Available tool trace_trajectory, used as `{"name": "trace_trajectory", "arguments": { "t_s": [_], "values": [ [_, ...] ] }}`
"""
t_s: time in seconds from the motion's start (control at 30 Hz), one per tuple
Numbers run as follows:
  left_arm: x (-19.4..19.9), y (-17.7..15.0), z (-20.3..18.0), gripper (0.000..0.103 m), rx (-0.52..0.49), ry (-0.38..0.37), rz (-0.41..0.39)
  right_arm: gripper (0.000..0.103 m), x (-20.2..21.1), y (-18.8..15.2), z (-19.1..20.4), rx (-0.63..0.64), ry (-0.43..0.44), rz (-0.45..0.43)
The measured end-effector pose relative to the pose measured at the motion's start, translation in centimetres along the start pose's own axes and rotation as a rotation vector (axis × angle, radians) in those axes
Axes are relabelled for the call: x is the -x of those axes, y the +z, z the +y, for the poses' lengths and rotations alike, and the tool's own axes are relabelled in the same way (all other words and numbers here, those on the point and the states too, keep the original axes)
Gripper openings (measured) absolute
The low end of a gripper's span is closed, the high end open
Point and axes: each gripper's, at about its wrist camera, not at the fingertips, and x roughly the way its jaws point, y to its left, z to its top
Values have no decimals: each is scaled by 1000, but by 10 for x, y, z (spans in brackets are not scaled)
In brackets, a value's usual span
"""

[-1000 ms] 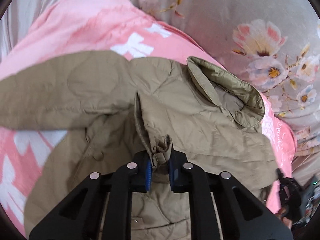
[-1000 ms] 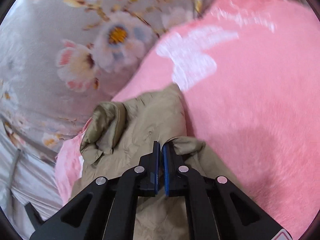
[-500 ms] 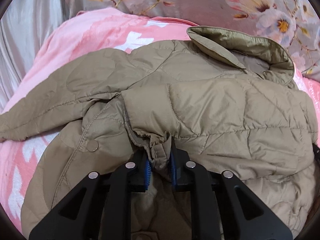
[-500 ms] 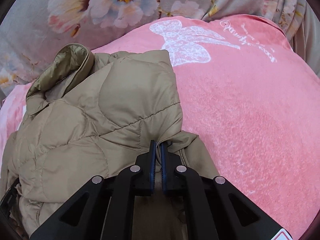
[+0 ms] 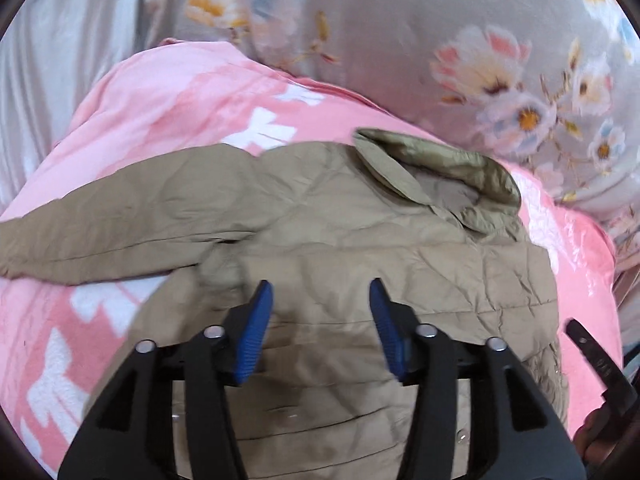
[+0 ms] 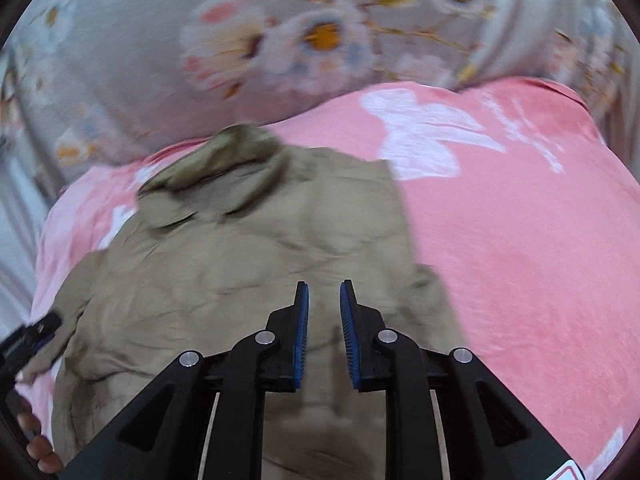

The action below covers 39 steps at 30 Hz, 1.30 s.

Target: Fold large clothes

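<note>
Jacket (image 5: 360, 240) hem hidden behind tongs (image 5: 320, 304) — flowered bedding (image 6: 120, 60) blurred.

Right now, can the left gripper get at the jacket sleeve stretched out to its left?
Probably yes. The sleeve lies flat on the pink blanket with nothing on top, and the left gripper, its jaws opening and holding nothing, hovers over the jacket just beside it.
</note>
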Motion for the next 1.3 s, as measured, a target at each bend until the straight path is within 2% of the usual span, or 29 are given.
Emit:
{"name": "trace_trajectory", "arguments": {
  "t_s": [0.07,0.17,0.37,0.53,0.6,0.67,0.77,0.83,0.87,0.9,0.97,1.07,1.17,1.23,1.3],
  "values": [
    [-20,-11,-14,49,-37,20,48,18,-21,-11,20,47,6,59],
    [-48,-29,-14,49,-32,50,112,18,-41,-30,26,59,-22,108],
    [-63,-43,-19,50,-83,91,53,17,-53,-36,25,65,-25,102],
    [-66,-46,-17,50,-82,80,33,17,-56,-40,32,100,-63,68],
    [-64,-47,-16,50,-74,68,22,17,-56,-41,32,98,-63,61],
    [-55,-46,-3,50,-21,6,9,17,-55,-41,29,85,-45,55],
    [-19,-41,47,51,157,-136,2,24,-40,-43,16,35,-1,39],
    [6,-36,87,66,246,-143,-27,35,-21,-49,12,27,-30,18],
    [23,-32,121,81,296,-95,-57,44,-10,-54,11,24,-32,5],
    [32,-30,143,84,325,-51,-73,49,4,-61,10,26,-21,-6],
    [43,-31,209,84,413,71,-85,53,26,-76,9,41,-9,-13],
    [43,-39,298,84,564,176,-36,58,57,-105,8,60,-12,-12],
    [47,-50,369,84,743,210,-48,60,73,-130,6,65,-27,0],
    [49,-51,393,84,788,199,-78,60,77,-140,3,49,-28,18],
    [46,-45,404,83,778,228,-80,60,78,-148,0,24,-26,47]
  ]
}}
